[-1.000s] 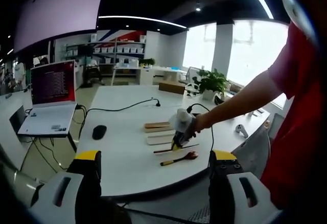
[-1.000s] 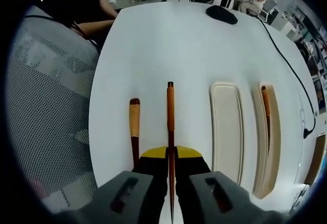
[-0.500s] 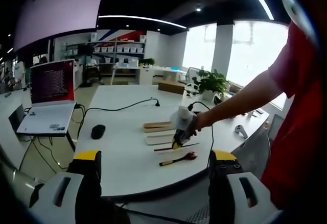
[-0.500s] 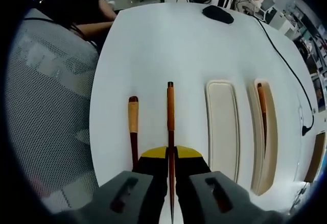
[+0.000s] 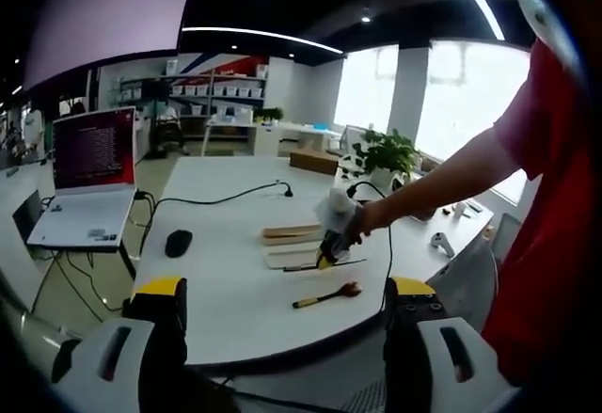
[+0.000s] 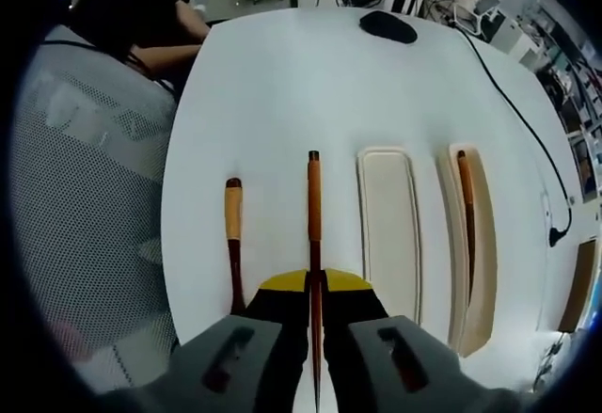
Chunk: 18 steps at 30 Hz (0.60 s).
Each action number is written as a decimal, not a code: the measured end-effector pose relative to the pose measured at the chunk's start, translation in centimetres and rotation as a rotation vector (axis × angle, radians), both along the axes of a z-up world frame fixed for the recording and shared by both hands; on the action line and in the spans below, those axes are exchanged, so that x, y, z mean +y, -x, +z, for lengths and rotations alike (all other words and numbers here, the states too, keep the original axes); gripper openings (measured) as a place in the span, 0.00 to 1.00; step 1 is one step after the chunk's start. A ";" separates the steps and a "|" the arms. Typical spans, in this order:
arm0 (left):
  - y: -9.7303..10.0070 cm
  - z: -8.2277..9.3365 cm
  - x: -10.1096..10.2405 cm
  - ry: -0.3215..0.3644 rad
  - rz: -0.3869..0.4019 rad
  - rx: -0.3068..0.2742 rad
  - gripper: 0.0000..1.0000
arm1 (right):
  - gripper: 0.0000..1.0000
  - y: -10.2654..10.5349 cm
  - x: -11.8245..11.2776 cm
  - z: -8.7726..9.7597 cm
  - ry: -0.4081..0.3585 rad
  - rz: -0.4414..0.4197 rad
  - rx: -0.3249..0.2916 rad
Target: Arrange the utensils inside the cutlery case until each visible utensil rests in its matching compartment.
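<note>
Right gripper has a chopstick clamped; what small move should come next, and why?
Probably carry the chopstick sideways toward the case half that already holds its twin. The right gripper is shut on it beside the empty lid, and the spoon lies on the table.

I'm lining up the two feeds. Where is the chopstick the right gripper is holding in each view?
Left gripper view: the chopstick is right of centre, at the tip of the right gripper.
Right gripper view: it runs up the middle from between the jaws.
Shared landmark: the computer mouse on the white table.
</note>
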State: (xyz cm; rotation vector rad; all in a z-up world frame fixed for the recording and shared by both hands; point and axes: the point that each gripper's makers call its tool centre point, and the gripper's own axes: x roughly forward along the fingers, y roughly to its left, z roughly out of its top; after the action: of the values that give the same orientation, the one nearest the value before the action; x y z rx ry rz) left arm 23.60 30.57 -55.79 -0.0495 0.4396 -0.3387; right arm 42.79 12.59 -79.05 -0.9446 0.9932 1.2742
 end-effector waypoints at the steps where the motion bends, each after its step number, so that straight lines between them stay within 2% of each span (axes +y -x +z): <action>1: 0.0 -0.1 0.0 0.001 -0.001 0.002 0.89 | 0.01 -0.2 0.0 0.2 -0.002 -0.003 0.000; 9: -0.3 -0.5 -0.4 0.006 -0.016 0.017 0.89 | 0.01 -2.2 -0.4 1.6 -0.009 -0.014 -0.019; 18: -0.7 -0.6 -0.3 -0.003 -0.024 0.019 0.88 | 0.00 -3.4 -0.3 2.1 -0.006 0.006 -0.027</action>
State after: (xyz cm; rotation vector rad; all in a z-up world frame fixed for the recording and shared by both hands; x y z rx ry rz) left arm 24.28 30.27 -56.41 -0.0444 0.4598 -0.3617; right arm 46.16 12.27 -76.91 -0.9588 0.9658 1.2659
